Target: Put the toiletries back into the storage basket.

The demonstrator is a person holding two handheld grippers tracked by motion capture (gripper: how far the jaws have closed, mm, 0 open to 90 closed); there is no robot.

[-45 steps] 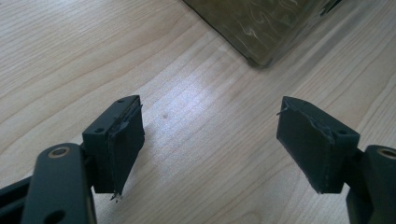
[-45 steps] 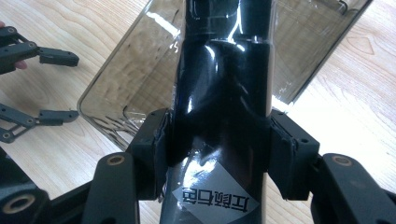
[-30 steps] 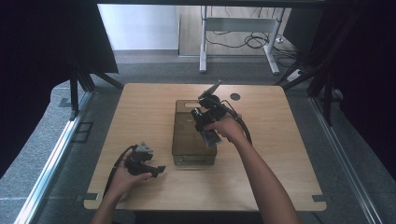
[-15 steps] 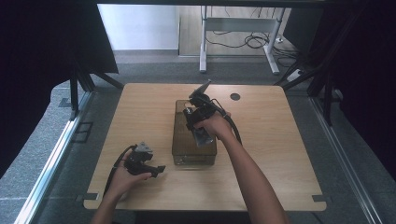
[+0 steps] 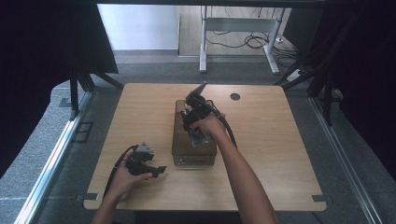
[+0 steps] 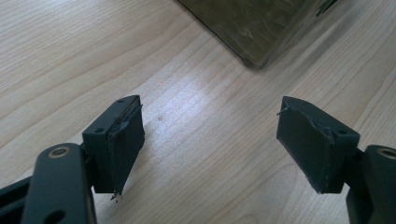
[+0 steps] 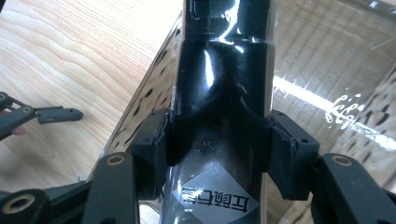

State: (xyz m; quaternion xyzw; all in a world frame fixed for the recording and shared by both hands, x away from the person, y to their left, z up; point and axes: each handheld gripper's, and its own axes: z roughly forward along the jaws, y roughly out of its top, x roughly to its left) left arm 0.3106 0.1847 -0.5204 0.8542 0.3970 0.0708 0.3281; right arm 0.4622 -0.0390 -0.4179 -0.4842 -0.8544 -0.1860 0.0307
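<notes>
Our right tool [image 7: 217, 140] clamps a glossy black packet [image 7: 223, 88] (grey label near the pads) over the clear bin [image 5: 195, 135] mid-bench, while our left tool [image 6: 210, 140] rests wide open, empty, beside it.

The pale rectangular wooden tabletop [image 5: 280, 154] looks smooth and matt, with fine wavy grain. The tinted see-through plastic box [image 5: 180, 140] near its middle is glossy, with wrinkled reflections. The black shrink-wrapped glossy object [image 7: 219, 88] shines under clear film and carries a silver label. The matt black plastic right gripper [image 7: 217, 154] has dull rubbery pads.
</notes>
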